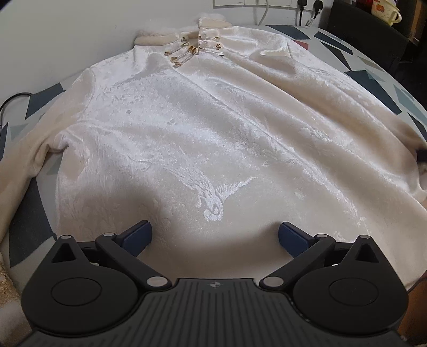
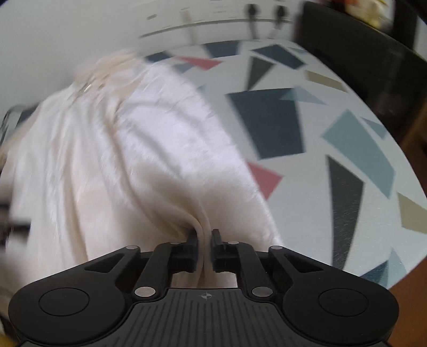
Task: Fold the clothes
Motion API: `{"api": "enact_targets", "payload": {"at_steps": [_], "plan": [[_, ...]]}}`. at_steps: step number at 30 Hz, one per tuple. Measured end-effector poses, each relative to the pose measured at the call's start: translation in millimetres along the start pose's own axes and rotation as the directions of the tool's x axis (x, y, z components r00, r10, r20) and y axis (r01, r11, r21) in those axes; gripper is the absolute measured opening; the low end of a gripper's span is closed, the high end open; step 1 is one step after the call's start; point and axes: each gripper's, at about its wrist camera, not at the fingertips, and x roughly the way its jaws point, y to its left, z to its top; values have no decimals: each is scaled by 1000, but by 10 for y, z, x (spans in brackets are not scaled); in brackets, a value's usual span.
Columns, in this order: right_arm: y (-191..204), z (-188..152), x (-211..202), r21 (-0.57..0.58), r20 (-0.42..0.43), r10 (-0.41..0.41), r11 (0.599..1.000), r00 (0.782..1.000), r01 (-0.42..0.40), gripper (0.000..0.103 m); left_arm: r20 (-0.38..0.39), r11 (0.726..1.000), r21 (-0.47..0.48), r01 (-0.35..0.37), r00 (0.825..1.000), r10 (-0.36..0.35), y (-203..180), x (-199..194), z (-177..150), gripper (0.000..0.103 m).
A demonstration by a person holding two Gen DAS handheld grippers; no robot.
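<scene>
The left hand-held gripper (image 1: 214, 236) is seen pitched steeply downward over the lower hem of a white velvet garment (image 1: 208, 128), its blue-padded fingers (image 1: 137, 236) spread wide with nothing between them. The garment is laid flat, front up, across a counter (image 1: 379, 66) covered in a geometric pattern; its collar (image 1: 186, 30) lies at the far edge by the wall. The left sleeve (image 1: 18, 170) is cut off by the frame edge. A small label beside the collar is too small to be read. The right hand-held gripper (image 2: 205, 239) is likewise tilted downward, and its jaws are clamped narrowly on a pinched fold at the garment's right edge. The right wrist view is motion-blurred, so the embossed pattern and wall sockets (image 2: 264, 12) are hard to make out.
</scene>
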Motion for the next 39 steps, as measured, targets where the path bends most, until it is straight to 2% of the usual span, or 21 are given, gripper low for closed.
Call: {"api": "enact_targets", "payload": {"at_steps": [5,8,11,13,16,18,20,21,23,25,27,29,32,33,34,36,39], "plan": [[-237,354,-230,158,126,-78,986,989,58,6,-4,1000,-6,-5,1000,5,-8,3,7,103],[-353,628,-379,239,201,-121,968,972,71,6,-5,1000,-10,-8,1000,8,-14,4,7,103],[-395,932,-441,262,259,-185,958,948,115,6,-11,1000,-18,-13,1000,12,-18,5,14,103],[-331,1141,-444,247,309,-223,958,925,149,6,-17,1000,-24,-17,1000,16,-20,7,23,103],[-141,1479,-428,226,405,-232,963,885,149,6,-24,999,-37,-27,999,26,-25,9,25,103],[27,1699,-417,189,494,-209,973,844,131,6,-28,998,-49,-36,999,34,-30,5,23,103],[213,1870,-394,132,575,-147,987,805,86,6,-31,997,-63,-47,998,45,-34,0,22,103],[299,1925,-359,93,590,-90,995,802,43,7,-33,996,-70,-53,998,51,-38,-4,21,103],[479,2004,-237,-2,575,34,999,818,-40,7,-36,995,-84,-61,998,59,-42,-4,28,103],[684,1972,-35,-133,509,144,987,849,-87,7,-42,993,-100,-69,997,65,-45,1,33,103],[875,1878,220,-261,395,246,954,885,-148,8,-49,991,-114,-76,996,71,-48,6,41,103],[1008,1780,473,-344,268,291,920,919,-191,10,-57,989,-124,-83,995,77,-54,14,58,103],[1103,1653,724,-428,142,308,876,941,-222,20,-75,985,-139,-98,993,88,-75,29,104,103],[1090,1645,734,-432,120,327,867,937,-247,26,-81,984,-144,-103,992,92,-79,35,120,103],[1041,1663,706,-430,107,357,858,928,-281,36,-86,983,-150,-110,992,98,-83,42,135,103],[904,1723,584,-425,107,420,839,901,-341,51,-92,979,-162,-123,990,109,-100,52,158,103],[688,1828,336,-439,190,463,829,866,-347,61,-103,970,-198,-141,987,123,-118,63,185,103]]}}
